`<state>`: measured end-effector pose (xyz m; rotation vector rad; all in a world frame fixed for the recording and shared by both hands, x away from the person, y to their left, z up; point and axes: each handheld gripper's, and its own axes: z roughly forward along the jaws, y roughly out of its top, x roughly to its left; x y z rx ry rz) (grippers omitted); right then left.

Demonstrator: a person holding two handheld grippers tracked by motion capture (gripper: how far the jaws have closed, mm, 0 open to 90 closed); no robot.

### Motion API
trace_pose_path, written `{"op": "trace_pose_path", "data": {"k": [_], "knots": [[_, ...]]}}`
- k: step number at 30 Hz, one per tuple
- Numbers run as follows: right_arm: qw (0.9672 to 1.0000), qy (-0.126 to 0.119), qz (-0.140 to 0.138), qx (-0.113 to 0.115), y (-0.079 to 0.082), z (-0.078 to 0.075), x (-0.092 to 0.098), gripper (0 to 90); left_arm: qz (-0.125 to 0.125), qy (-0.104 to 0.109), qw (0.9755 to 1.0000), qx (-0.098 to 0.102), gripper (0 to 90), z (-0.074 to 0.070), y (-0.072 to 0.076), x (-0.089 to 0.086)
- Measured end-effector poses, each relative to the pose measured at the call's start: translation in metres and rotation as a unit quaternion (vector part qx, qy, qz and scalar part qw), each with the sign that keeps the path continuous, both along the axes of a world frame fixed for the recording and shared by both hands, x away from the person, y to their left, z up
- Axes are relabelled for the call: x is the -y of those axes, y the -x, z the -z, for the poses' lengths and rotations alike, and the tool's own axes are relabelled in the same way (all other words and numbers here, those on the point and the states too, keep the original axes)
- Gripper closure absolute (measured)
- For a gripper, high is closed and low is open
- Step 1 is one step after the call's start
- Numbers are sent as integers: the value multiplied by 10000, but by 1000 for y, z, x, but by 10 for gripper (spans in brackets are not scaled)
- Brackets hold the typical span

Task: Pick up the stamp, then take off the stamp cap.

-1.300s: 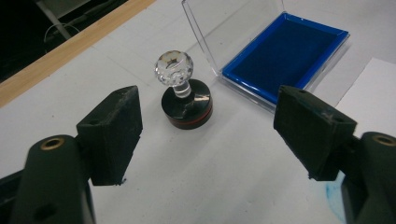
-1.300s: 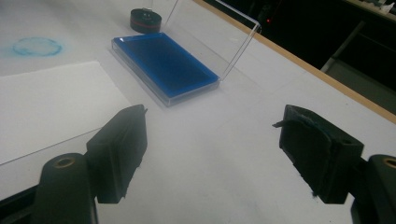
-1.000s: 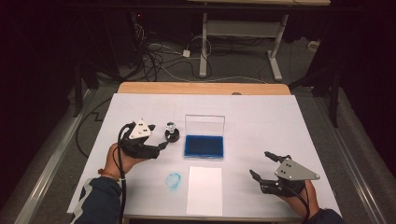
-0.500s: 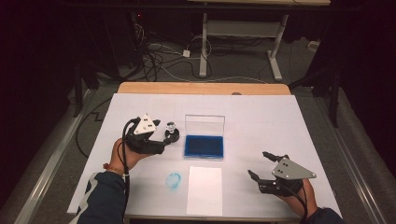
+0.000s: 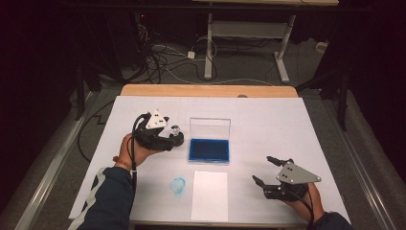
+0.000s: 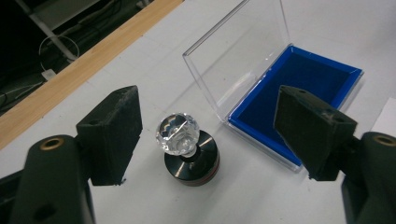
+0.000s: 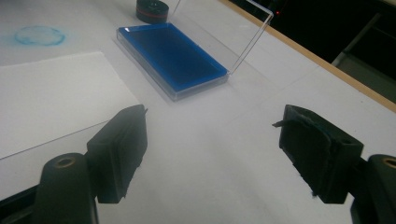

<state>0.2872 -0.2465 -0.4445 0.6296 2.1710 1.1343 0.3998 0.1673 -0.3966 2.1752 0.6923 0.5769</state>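
The left gripper hangs over the left part of the table, held from behind by the left hand, whose forearm in a dark sleeve comes up from the bottom edge at a slant; the grey three-cornered plate on top faces up and its tips point right, toward the stamp. In the left gripper view its two black fingers stand wide apart with nothing gripped, and the stamp sits on the table between and just beyond them, touching neither: a round black base with a clear faceted knob on top, upright. Just to the right of the stamp lies the ink pad case, its blue tray flat on the table and its clear lid raised upright at the back. Near the front edge of the table lies a white sheet of paper, with a round blue stamp mark on the table cover just left of it. The right gripper rests low at the front right of the table, well apart from the case, held by the right hand with the wrist entering from the bottom right corner; it points left and slightly away. In the right gripper view its fingers are also spread wide over bare table, holding nothing.
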Motion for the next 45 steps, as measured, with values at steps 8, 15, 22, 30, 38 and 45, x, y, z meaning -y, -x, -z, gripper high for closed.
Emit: {"op": "trace_pose_path", "data": {"k": [8, 15, 22, 30, 38, 45], "knots": [[9999, -36, -73, -84, 0, 1, 0, 247, -88, 83, 9997, -230, 226, 8, -14, -6], [9997, -100, -101, -177, -2, 2, 1, 253, -127, 178, 9980, -593, 227, 24, -33, -5], [9995, -67, -199, -217, -2, 3, -2, 257, -150, -39, 9962, -862, 246, 33, -45, 2], [9995, -69, -172, -252, 0, 3, 4, 260, 27, -291, 9924, -1194, 383, 36, -56, 9], [9993, 70, -204, -293, 0, 5, 3, 260, 48, -259, 9918, -1251, 444, 34, -55, 3], [9993, 75, -248, -281, 2, 4, 1, 260, 10, -358, 9913, -1265, 447, 32, -55, 3]]}}
